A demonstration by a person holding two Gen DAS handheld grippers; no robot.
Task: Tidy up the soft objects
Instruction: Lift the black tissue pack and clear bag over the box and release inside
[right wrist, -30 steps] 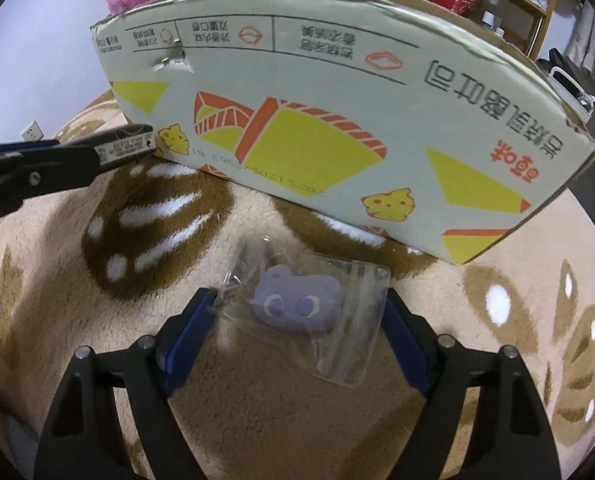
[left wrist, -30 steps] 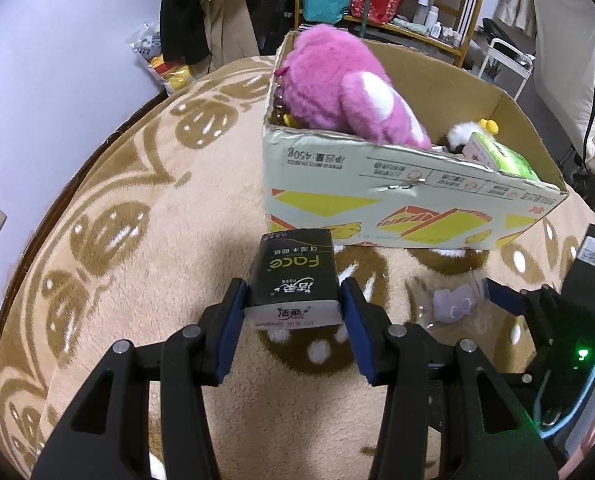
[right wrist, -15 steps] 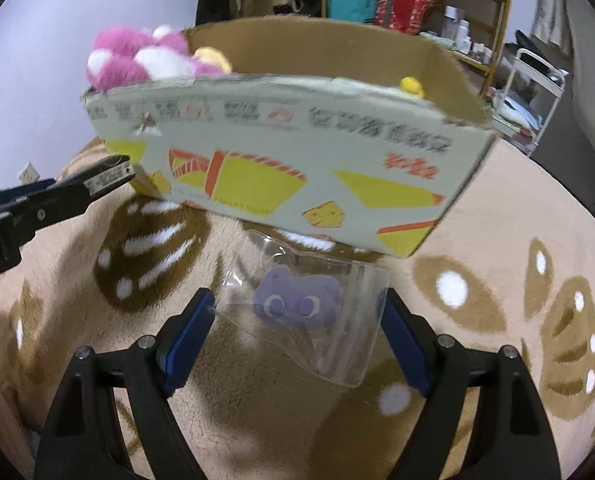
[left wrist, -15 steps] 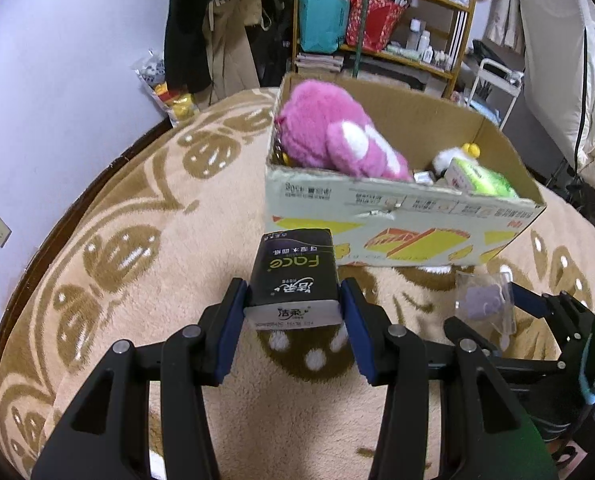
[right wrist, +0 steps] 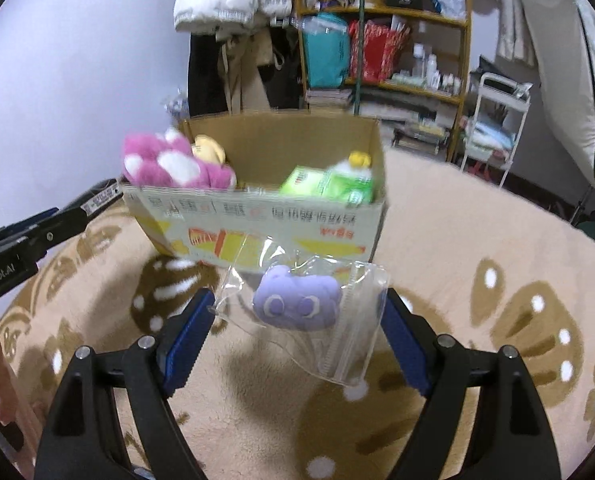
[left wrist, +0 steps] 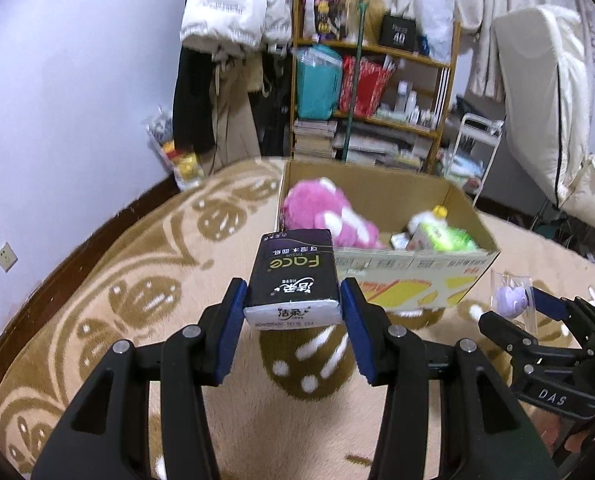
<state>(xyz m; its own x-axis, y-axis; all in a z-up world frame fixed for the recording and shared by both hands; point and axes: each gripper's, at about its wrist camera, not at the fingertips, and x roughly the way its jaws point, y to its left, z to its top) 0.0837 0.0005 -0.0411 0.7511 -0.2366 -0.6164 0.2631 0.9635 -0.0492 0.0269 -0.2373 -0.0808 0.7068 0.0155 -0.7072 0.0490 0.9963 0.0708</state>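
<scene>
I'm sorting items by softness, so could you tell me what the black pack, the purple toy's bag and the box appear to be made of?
Black pack: glossy printed plastic film, probably over tissues; its end looks crimped.
Purple toy's bag: clear, shiny plastic with a zip-style strip; the toy looks like plush.
Box: matte corrugated cardboard, brown inside, printed outside.

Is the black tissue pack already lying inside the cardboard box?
No, the black tissue pack sits clamped in the left gripper, short of the cardboard box.

Tissue pack (left wrist: 293, 280) hides the cardboard box's (left wrist: 413, 268) near-left corner beyond the left tongs (left wrist: 293, 326). Shelf (right wrist: 397, 32) items behind: blurred, unreadable. Left tongs' handles cut off at the bottom edge. Box print (right wrist: 257, 212) smeared.
</scene>
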